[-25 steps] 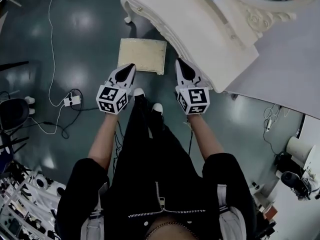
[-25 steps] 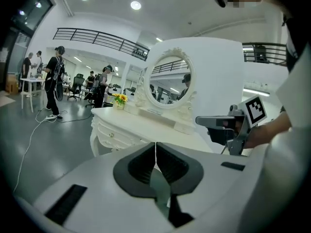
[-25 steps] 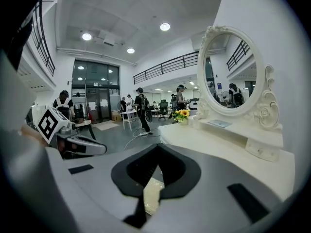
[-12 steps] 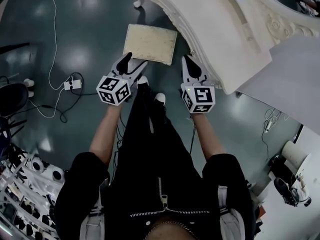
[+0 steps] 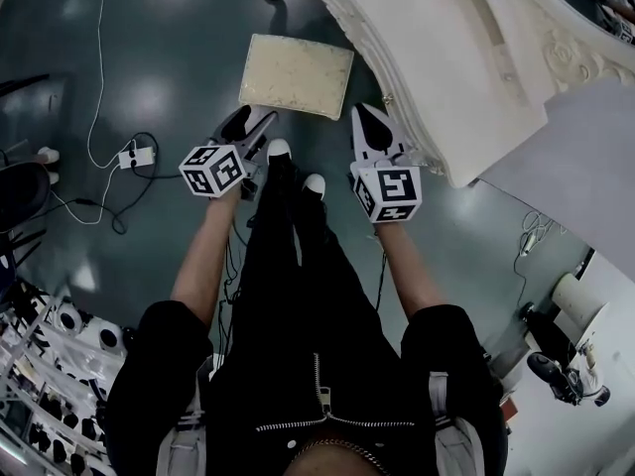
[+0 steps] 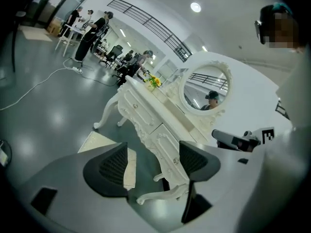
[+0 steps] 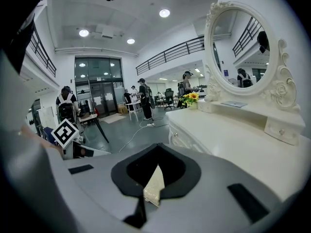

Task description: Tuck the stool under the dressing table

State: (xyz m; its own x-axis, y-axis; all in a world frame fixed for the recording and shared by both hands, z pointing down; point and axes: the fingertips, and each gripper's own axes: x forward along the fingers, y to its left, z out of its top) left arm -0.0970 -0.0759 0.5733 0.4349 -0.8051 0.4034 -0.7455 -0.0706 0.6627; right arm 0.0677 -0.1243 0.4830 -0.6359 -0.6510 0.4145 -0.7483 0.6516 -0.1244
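Stool (image 5: 296, 75) sits on the floor (image 5: 149, 67) just outside the table (image 5: 437, 77). Your left gripper (image 5: 250, 119), jaws just opening wide, and closed right gripper (image 5: 365, 117) hold nothing; push unevenly and it may hit a leg (image 6: 158, 195).

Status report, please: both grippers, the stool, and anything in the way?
Left gripper just opening, nothing between its jaws; right gripper shut, empty. Stool on floor before dressing table, not tucked. Power strip lies left, off the path.

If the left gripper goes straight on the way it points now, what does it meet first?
Probably the stool, at its near edge, though depth is unclear.
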